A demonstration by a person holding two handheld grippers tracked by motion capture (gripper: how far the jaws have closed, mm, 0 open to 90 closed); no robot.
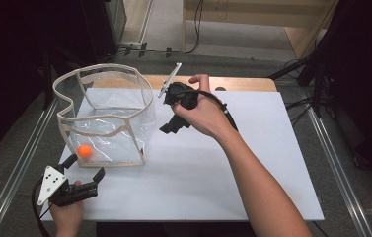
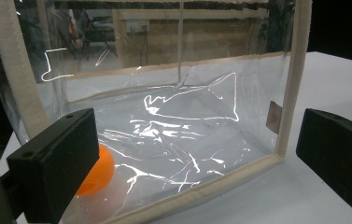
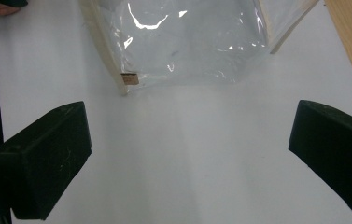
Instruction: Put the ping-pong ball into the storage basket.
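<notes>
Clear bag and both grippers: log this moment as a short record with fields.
container: clear bag with cream trim, standing open on the white table
contents: orange ball inside, in the near left corner
left gripper: open, just outside the bag's near side, beside the ball
right gripper: open, raised over the table to the right of the bag, holding nothing
contact: neither gripper touches the bag

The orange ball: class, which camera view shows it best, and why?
The high view: the orange ball shows whole there, lying in the near left corner of the clear bag. In the left gripper view the ball is larger, but a black jaw covers part of it. The right gripper view looks at the bag's far side.
</notes>
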